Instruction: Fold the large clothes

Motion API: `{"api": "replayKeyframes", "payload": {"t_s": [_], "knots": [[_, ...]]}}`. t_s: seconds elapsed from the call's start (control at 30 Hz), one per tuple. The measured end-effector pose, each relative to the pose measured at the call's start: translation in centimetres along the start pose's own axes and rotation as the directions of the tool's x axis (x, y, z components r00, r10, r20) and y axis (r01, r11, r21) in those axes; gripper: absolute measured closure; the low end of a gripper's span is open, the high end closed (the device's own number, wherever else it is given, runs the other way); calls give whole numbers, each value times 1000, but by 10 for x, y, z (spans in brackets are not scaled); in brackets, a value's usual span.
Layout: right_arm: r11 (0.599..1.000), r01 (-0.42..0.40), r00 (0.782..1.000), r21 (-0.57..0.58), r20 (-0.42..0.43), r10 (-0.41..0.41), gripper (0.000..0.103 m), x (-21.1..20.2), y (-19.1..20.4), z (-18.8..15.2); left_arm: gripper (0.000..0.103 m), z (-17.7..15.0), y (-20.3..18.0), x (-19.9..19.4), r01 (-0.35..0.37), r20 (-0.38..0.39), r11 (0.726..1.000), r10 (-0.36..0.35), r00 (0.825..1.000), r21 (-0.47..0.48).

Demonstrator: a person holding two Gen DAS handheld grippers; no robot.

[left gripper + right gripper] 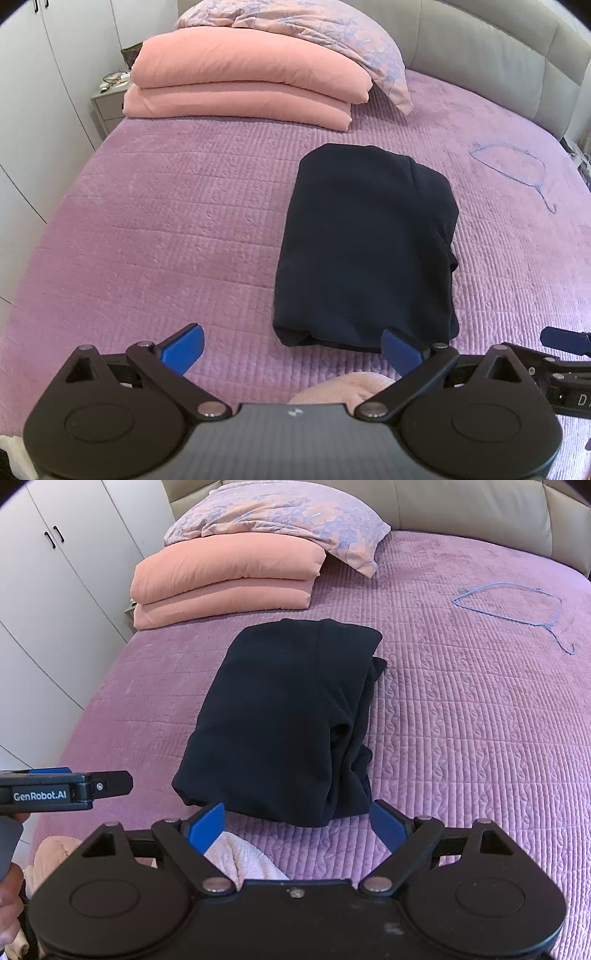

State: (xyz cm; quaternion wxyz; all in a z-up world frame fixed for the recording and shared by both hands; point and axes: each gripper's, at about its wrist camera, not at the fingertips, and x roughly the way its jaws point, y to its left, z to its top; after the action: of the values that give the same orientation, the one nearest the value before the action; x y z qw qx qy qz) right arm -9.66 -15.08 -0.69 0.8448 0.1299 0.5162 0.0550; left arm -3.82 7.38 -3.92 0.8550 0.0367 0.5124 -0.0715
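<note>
A dark navy garment (365,243) lies folded into a thick rectangle on the purple quilted bed (166,229). It also shows in the right wrist view (284,723), with bunched layers along its right side. My left gripper (291,349) is open and empty, just short of the garment's near edge. My right gripper (297,825) is open and empty, also at the near edge. The left gripper shows from the side in the right wrist view (110,784).
A folded pink duvet (240,88) with a floral pillow (314,33) on top sits at the far left of the bed. A thin blue wire hanger (517,605) lies at the far right. Pale pink cloth (240,860) lies under the grippers. White wardrobes (55,572) stand on the left.
</note>
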Motion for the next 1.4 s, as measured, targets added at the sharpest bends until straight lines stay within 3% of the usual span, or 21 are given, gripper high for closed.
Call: {"api": "replayKeyframes", "payload": {"t_s": [0.57, 0.83, 1.4], "knots": [[1000, -2, 1000, 0, 9, 2, 1, -6, 2, 0, 0, 1, -2, -2, -51, 28, 999, 51, 998, -3], [1000, 7, 1000, -8, -1, -7, 1, -4, 4, -1, 0, 1, 0, -1, -17, 12, 1000, 17, 1000, -22], [1000, -7, 1000, -9, 22, 7, 1, -6, 6, -1, 0, 2, 1, 4, -54, 9, 998, 54, 998, -22]]}}
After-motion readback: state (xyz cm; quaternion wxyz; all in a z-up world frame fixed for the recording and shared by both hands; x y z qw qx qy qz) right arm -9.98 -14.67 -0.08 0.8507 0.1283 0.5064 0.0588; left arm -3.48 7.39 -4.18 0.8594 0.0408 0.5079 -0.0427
